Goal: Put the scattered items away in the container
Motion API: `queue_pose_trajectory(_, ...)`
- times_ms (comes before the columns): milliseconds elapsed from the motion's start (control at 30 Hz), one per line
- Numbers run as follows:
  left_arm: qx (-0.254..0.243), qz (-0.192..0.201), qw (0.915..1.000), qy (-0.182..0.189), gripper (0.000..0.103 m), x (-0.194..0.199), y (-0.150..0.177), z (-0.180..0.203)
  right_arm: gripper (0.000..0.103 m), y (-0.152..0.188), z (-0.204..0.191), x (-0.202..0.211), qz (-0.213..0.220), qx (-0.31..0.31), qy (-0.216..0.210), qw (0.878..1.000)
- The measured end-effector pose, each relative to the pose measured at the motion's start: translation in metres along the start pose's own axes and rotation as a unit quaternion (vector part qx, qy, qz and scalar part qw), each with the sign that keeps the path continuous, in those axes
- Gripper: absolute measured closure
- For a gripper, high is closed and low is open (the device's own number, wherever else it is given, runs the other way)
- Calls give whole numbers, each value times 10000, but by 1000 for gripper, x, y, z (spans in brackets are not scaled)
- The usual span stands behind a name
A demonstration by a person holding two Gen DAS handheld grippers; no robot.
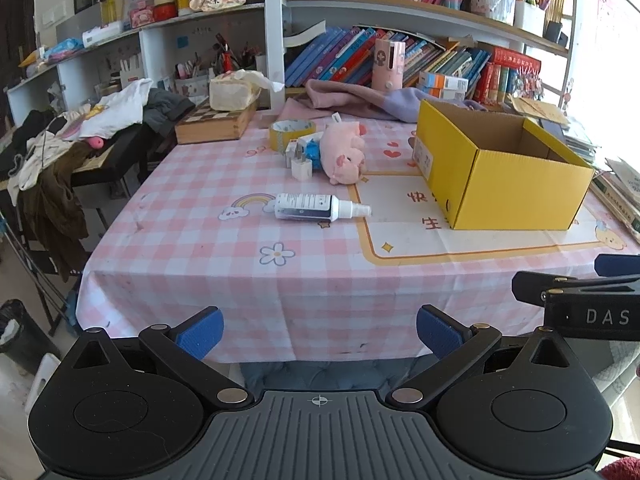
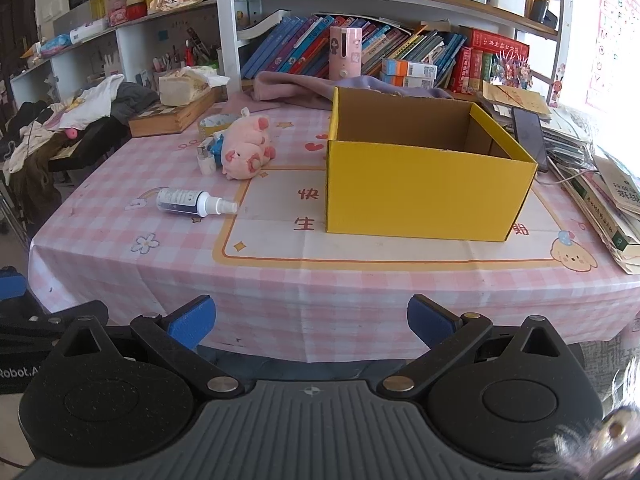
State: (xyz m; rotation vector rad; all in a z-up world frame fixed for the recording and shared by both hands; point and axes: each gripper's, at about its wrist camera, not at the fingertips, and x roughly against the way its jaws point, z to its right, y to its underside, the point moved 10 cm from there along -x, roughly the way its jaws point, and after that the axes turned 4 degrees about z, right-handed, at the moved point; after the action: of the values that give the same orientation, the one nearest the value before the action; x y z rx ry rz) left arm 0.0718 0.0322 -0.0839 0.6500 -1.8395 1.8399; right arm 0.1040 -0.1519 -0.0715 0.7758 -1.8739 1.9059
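Observation:
An open yellow cardboard box (image 1: 516, 184) (image 2: 424, 192) stands on the pink checked tablecloth (image 1: 224, 264) (image 2: 280, 288). Left of it lie a white spray bottle (image 1: 316, 207) (image 2: 192, 202), a pink plush pig (image 1: 344, 152) (image 2: 246, 148), a white charger plug (image 1: 301, 165) (image 2: 206, 162), a small blue and white item (image 1: 314, 151) (image 2: 218, 145) and a tape roll (image 1: 290, 132) (image 2: 216, 122). My left gripper (image 1: 320, 334) and right gripper (image 2: 312, 322) are both open and empty, held before the table's front edge, away from all items.
A wooden box (image 1: 216, 124) with a tissue pack sits at the back left. Clothes pile on a side table (image 1: 80, 140). A purple cloth (image 1: 360, 100) lies behind the box. Books and a phone stack at the right edge (image 2: 592, 176). Bookshelves stand behind.

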Motion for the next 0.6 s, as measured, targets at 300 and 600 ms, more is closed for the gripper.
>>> queue_pose_trajectory(300,0,-65,9999,-122,0,-1,4,-7,0,0,-11,-9,-55,57,-157,9998)
queue_pose_trajectory(600,45,-86,9997,-202,0,-6,2,-14,0,-4,-20,-19,-69,119,-287,9995)
